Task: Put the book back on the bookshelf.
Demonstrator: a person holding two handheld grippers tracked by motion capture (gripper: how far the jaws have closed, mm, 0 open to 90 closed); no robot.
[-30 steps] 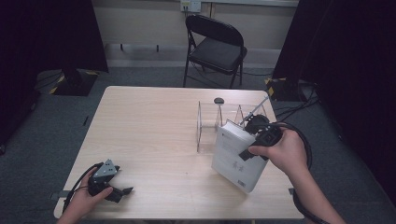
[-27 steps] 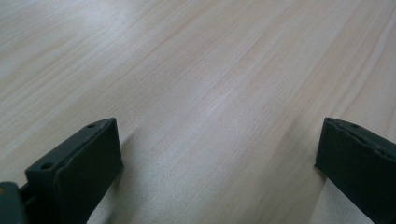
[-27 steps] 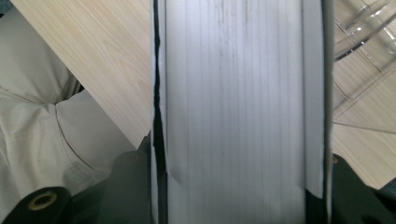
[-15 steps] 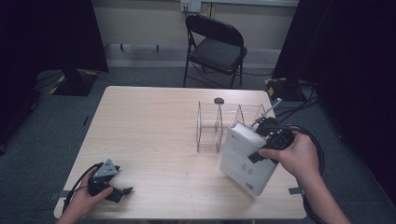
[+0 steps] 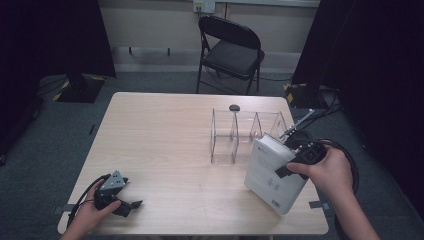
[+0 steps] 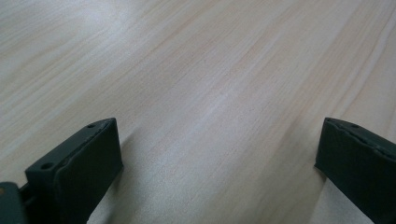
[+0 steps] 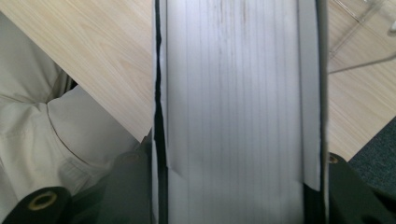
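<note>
At the counter's (image 5: 165, 135) right front corner, we see the right gripper (image 5: 292, 159) holding a thick white book (image 5: 267, 175). The book is tilted, with its lower corner over the front edge region of the counter and its upper end leaning toward a clear acrylic divider rack (image 5: 245, 132). The rack stands upright near the counter's right edge, toward the back, and the book's top corner sits just in front of the rack's right compartment; we cannot tell whether they touch. In the right gripper view, the book's (image 7: 238, 112) page block runs straight up the middle, with a dark cover edge on each side, and the two black fingers (image 7: 128, 186) press against its outer faces, so this gripper (image 7: 233, 196) is clamped on the book. Behind the book in that view lie the pale wood counter (image 7: 107, 60), a person's light trouser leg (image 7: 42, 135) and a part of the clear rack (image 7: 364, 18).

At the counter's left front corner, the left gripper (image 5: 122, 202) rests in the person's left hand (image 5: 92, 215), low on the wood. In the left gripper view its fingers (image 6: 79, 163) stand wide apart with bare wood grain (image 6: 210, 84) between them, gripping nothing. A small dark round object (image 5: 234, 107) lies on the counter just behind the rack. A black folding chair (image 5: 232, 50) stands on the grey carpet beyond the counter's back edge.
</note>
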